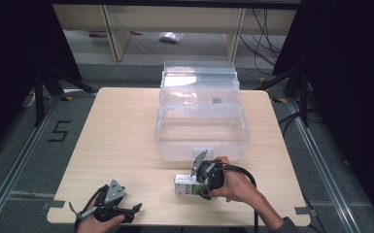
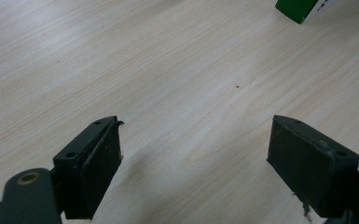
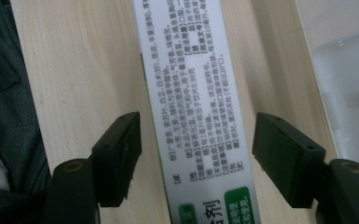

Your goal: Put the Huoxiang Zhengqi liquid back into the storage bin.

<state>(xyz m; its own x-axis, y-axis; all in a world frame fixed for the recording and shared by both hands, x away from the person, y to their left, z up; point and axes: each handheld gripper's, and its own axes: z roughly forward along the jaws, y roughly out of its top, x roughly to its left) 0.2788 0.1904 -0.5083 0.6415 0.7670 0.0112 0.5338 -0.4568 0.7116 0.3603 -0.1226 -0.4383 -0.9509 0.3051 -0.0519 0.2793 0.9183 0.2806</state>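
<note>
The left gripper (image 1: 108, 206) sits at the near edge of the table (image 1: 121, 131), held in the person's left hand (image 1: 97, 224) close to the front left corner. In the left gripper view its fingers (image 2: 91, 170) are spread wide over bare wood with nothing between them, and a green and white corner of the box (image 2: 303, 8) shows well ahead at the top right.

The right gripper (image 1: 205, 175), held in the right hand (image 1: 235, 187), is a little farther in, right of the table's middle. It reaches over a small white and green box (image 1: 185, 185) lying flat on the table. In the right gripper view the box (image 3: 193, 107) runs lengthwise between the fingers (image 3: 119, 156), which are spread on either side of it with a gap of wood showing at each side; they are not pressed on it.

Just beyond the box stands a clear plastic bin (image 1: 201, 133), its front wall near the right gripper. Its lid (image 1: 199, 80) is open and reaches toward the table's far edge. A corner of the bin (image 3: 349, 93) shows at the right of the right gripper view.

The left half of the table is open from front edge to back, and a strip of wood lies free to the right of the bin. Dark floor (image 1: 24, 145) surrounds the table.
</note>
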